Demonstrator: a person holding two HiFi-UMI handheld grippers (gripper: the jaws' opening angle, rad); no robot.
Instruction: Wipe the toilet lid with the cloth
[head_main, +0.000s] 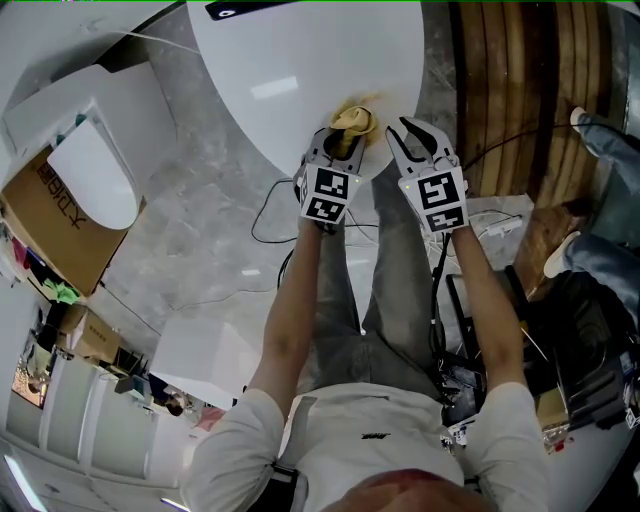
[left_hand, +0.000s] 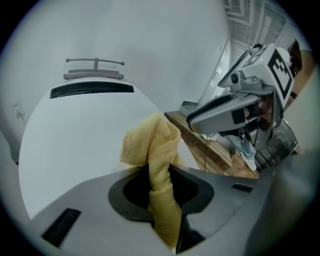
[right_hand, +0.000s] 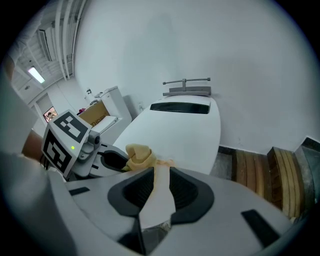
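At the near edge of the toilet lid (head_main: 300, 80), left tool (head_main: 345, 140) clamps the yellow cloth (head_main: 355, 120). Right tool (head_main: 410, 132) is narrow, seemingly empty, just beside. Wiping looks barely begun; most of lid left.

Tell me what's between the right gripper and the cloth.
Only bare toilet lid, in the head view; the right gripper is open, the left gripper holds the cloth.

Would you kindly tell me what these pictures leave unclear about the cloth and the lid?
- Whether the cloth touches the toilet lid: head view, the left gripper covers its underside.
- The cloth's lower end: left gripper view, hidden between the jaws.
- Print on the cardboard box: head view, too small to read.
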